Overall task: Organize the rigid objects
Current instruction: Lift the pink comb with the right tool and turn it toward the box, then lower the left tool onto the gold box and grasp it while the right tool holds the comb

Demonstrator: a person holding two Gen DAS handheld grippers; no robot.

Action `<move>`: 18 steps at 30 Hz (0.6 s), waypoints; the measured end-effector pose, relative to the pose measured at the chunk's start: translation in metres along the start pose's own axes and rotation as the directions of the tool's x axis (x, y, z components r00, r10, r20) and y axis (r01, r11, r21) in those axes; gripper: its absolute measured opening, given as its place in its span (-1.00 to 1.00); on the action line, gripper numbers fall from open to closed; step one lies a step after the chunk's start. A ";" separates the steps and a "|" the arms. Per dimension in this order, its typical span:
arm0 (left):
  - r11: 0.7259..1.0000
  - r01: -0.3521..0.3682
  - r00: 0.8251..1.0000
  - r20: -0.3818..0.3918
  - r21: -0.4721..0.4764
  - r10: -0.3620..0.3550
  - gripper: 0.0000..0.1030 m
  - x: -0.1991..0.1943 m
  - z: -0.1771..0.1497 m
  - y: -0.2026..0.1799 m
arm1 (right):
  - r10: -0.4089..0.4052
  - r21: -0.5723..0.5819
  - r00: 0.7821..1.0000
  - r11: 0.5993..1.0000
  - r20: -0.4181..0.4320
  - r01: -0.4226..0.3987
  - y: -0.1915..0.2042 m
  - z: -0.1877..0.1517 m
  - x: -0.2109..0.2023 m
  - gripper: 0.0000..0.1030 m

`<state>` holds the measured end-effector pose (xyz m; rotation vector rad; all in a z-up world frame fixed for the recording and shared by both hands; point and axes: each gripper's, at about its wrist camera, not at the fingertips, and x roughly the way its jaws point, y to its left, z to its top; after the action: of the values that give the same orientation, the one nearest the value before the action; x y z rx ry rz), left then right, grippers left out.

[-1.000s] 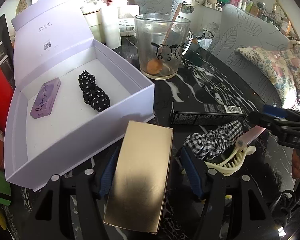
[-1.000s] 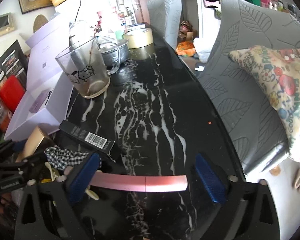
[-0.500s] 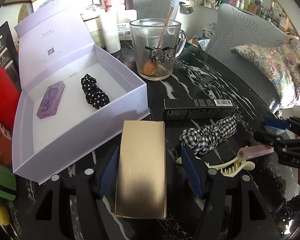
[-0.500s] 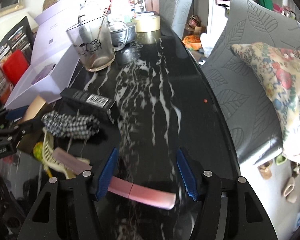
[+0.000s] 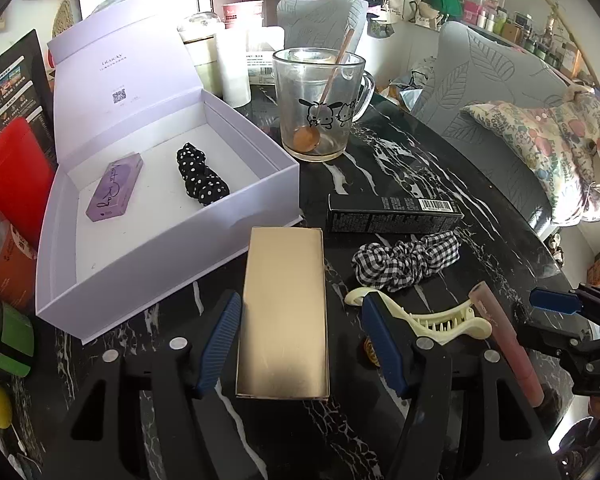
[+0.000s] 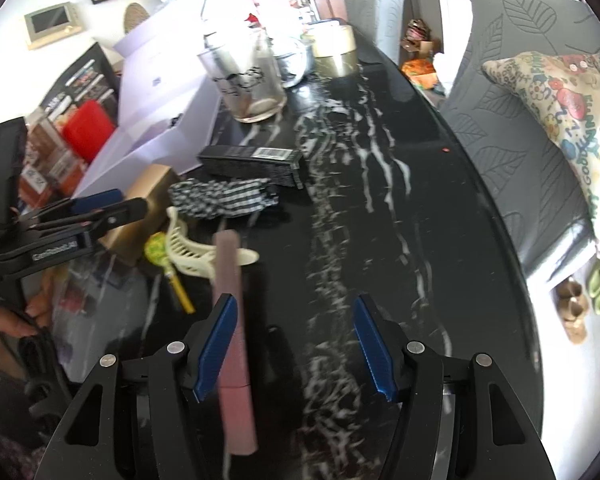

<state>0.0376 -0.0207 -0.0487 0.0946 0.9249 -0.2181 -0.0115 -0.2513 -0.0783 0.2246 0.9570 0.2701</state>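
The gold box [image 5: 283, 316] is positioned lengthwise between the blue pads of the left gripper [image 5: 300, 344], its far end directed at the open lavender box [image 5: 60, 264] on the left; a gap shows on each side, so a firm grip cannot be confirmed from the left wrist view. This alignment is judged to prepare the box for transfer into the container, where a purple case [image 5: 115, 187] and a dotted scrunchie [image 5: 201, 179] are already placed. The right gripper [image 6: 294, 344] is shown at a medium opening, having narrowed within the last second. The pink tube [image 6: 233, 344] lies along its left pad only; the right pad stands well clear, so the tube is not clamped and is judged to rest on the black marble table [image 6: 400, 208]. Between the two grippers, the cream hair claw [image 5: 440, 320] lies touching the far end of the tube, and the checked scrunchie [image 5: 408, 260] lies just beyond it. The black carton [image 5: 392, 216] is placed farther off, near the glass mug [image 5: 320, 104]. These items are judged still unsorted.
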 end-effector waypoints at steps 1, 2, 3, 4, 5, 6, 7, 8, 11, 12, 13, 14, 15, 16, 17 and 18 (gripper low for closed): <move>1.000 0.001 1.000 0.000 -0.001 -0.001 0.22 -0.001 -0.001 0.000 | 0.008 0.000 1.000 1.000 0.006 -0.008 0.002 -0.001 -0.002 0.20; 1.000 0.002 1.000 0.001 -0.003 -0.002 0.22 -0.002 -0.001 0.001 | 0.015 -0.002 1.000 1.000 0.012 -0.015 0.004 -0.002 -0.004 0.20; 1.000 0.004 1.000 0.002 -0.007 -0.004 0.22 -0.003 -0.002 0.001 | 0.021 -0.006 1.000 1.000 0.018 -0.021 0.006 -0.003 -0.005 0.20; 1.000 0.008 1.000 0.002 -0.012 -0.008 0.22 -0.004 -0.003 0.002 | 0.026 -0.013 0.999 1.000 0.025 -0.026 0.010 -0.004 -0.007 0.20; 1.000 0.010 1.000 0.000 -0.015 -0.010 0.22 -0.004 -0.003 0.003 | 0.024 -0.022 0.999 0.999 0.028 -0.024 0.013 -0.006 -0.007 0.20; 1.000 0.011 1.000 -0.003 -0.018 -0.011 0.22 -0.005 -0.004 0.003 | 0.014 -0.034 1.000 0.999 0.025 -0.013 0.016 -0.007 -0.005 0.19; 1.000 0.009 1.000 -0.004 -0.019 -0.009 0.22 -0.006 -0.006 0.004 | 0.004 -0.049 1.000 0.999 0.019 -0.003 0.020 -0.008 -0.004 0.16; 1.000 0.007 1.000 -0.004 -0.018 -0.007 0.22 -0.007 -0.007 0.004 | -0.003 -0.061 1.000 0.998 0.015 0.004 0.023 -0.010 -0.002 0.11; 1.000 -0.003 1.000 -0.002 -0.017 0.003 0.22 -0.009 -0.010 0.004 | -0.038 -0.084 0.999 0.996 -0.005 0.038 0.030 -0.014 0.006 -0.08; 1.000 -0.004 1.000 -0.002 -0.018 0.004 0.22 -0.009 -0.011 0.004 | -0.049 -0.083 0.999 0.995 -0.008 0.048 0.029 -0.015 0.007 -0.17; 1.000 -0.004 1.000 -0.002 -0.020 0.004 0.22 -0.009 -0.012 0.005 | -0.068 -0.081 0.998 0.994 -0.013 0.067 0.029 -0.016 0.009 -0.22; 1.000 -0.005 1.000 -0.003 -0.022 0.005 0.22 -0.009 -0.013 0.006 | -0.085 -0.083 0.996 0.993 0.001 0.085 0.029 -0.017 0.009 -0.31; 1.000 -0.006 1.000 -0.003 -0.024 0.006 0.22 -0.009 -0.015 0.007 | -0.107 -0.086 0.994 0.990 0.004 0.107 0.029 -0.018 0.010 -0.43; 1.000 -0.005 1.000 -0.003 -0.025 0.005 0.22 -0.009 -0.016 0.008 | -0.140 -0.092 0.990 0.986 0.014 0.141 0.030 -0.018 0.010 -0.53; 1.000 -0.006 1.000 -0.006 -0.024 0.006 0.22 -0.007 -0.016 0.008 | -0.162 -0.094 0.987 0.982 0.020 0.163 0.030 -0.018 0.010 -0.70; 1.000 -0.010 1.000 -0.009 -0.021 0.009 0.22 -0.004 -0.016 0.008 | -0.164 -0.091 0.986 0.982 0.024 0.165 0.029 -0.019 0.010 -0.71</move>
<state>0.0240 -0.0099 -0.0551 0.0808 0.9353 -0.1994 -0.0255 -0.2193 -0.0871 0.0614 0.9390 0.1601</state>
